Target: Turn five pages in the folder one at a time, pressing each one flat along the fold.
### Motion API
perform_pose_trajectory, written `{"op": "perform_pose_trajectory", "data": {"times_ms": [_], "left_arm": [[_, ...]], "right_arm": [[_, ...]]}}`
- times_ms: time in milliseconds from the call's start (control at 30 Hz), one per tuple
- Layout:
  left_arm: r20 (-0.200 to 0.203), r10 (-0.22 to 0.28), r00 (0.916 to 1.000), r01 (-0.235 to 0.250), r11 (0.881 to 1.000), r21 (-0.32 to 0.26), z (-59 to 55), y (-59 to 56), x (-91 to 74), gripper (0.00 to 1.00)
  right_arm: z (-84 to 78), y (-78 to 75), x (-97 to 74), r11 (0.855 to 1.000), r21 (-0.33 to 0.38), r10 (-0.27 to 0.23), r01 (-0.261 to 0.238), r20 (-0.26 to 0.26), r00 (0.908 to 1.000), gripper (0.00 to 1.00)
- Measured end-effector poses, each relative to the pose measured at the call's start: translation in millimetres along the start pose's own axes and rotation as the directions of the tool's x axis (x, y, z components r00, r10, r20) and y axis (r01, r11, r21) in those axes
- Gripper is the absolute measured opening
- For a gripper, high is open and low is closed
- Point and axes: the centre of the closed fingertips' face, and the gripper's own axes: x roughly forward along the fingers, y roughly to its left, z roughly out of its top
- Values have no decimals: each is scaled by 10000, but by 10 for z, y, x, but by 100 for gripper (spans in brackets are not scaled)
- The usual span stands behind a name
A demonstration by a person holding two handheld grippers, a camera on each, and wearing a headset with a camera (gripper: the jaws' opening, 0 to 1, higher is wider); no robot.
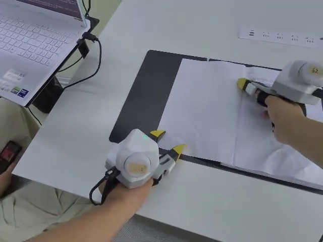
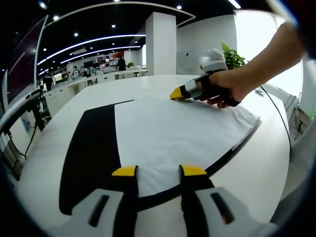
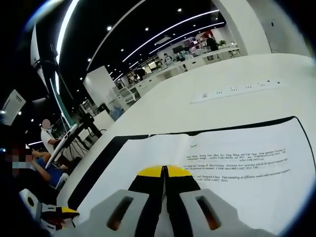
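A black folder (image 1: 146, 96) lies open and flat on the white table (image 1: 202, 25). Its left side is bare black cover. White paper covers the rest of it. The big white page (image 1: 202, 106) in the middle of the folder is blank. The page to the right of the fold (image 3: 256, 158) has small lines of print on it.

The left claw (image 1: 167, 141) is at the near edge of the folder, by the bottom corner of the blank page. Its two yellow tips stand wide apart, so it is open and grips nothing. From its own view, the left claw (image 2: 158, 171) has its tips right over the edge, where the white paper meets the thin black rim of the folder (image 2: 89, 148).

The right claw (image 1: 243, 84) is at the far part of the folder, near its top edge. A hand (image 1: 285, 118) holds it. Its yellow tips are squeezed tight together, so it is closed, with nothing between them. From its own view, the right claw (image 3: 164, 171) has its tips sitting on the paper right at the fold, between the blank page and the printed page. I can see the same claw (image 2: 177, 94) from the left claw's view too, low on the paper.

A white laptop (image 1: 35, 40) sits off the left side of the folder, with a black cable (image 1: 93, 55) plugged into it. A white power strip (image 1: 280, 36) lies on the table past the top edge of the folder.
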Motion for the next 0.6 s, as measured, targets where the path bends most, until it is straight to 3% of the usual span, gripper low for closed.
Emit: {"op": "perform_pose_trajectory", "data": {"times_ms": [133,200,300,600], "left_arm": [[21,2,10000,-2,10000,-5,-3,0,3,31],[11,2,10000,-2,10000,-4,-3,-1,4,31],[-10,4,10000,-4,10000,-14,-6,-1,9,31],[-31,15,10000,-15,10000,-19,-5,-2,1,31]], "right_arm": [[-81,117,-132,9999,131,76,-75,-98,9999,0],[-73,107,-101,9998,22,200,-200,-172,9997,0],[-96,137,-169,9995,256,207,-206,-30,9998,0],[-253,218,-318,9992,114,385,-382,-271,9989,0]]}}
